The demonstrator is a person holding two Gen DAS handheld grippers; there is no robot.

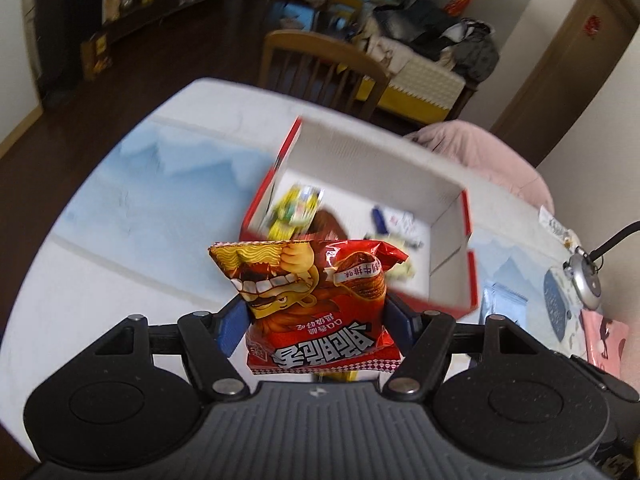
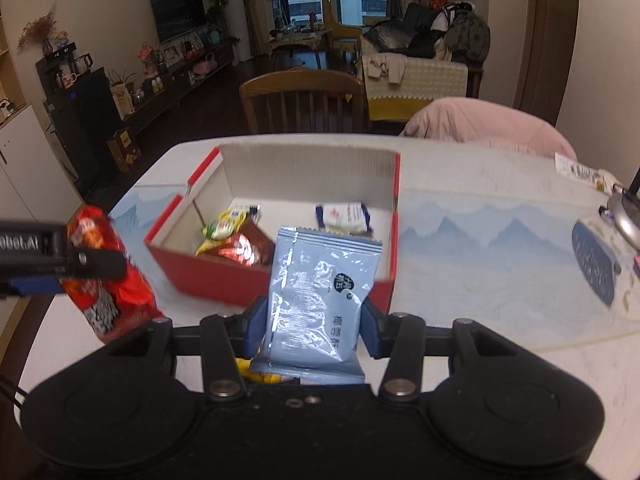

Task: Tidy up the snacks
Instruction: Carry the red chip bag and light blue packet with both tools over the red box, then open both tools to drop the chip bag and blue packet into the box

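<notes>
My left gripper [image 1: 316, 320] is shut on a red noodle-snack packet [image 1: 316, 300], held above the table in front of the red box [image 1: 452, 216]. It also shows at the left of the right wrist view [image 2: 104, 276]. My right gripper [image 2: 312, 324] is shut on a pale blue snack packet [image 2: 320, 292], held just before the near wall of the red box [image 2: 224, 280]. Inside the box lie a yellow packet [image 2: 224, 226], a brown-red packet [image 2: 244, 248] and a white-and-blue packet [image 2: 344, 216].
The white table [image 2: 480, 280] has a blue mountain-print mat. A wooden chair [image 2: 304, 100] stands behind it, a pink cushion [image 2: 488, 124] at the back right. A lamp base [image 2: 624, 216] and a round blue pad [image 2: 592, 264] sit at the right.
</notes>
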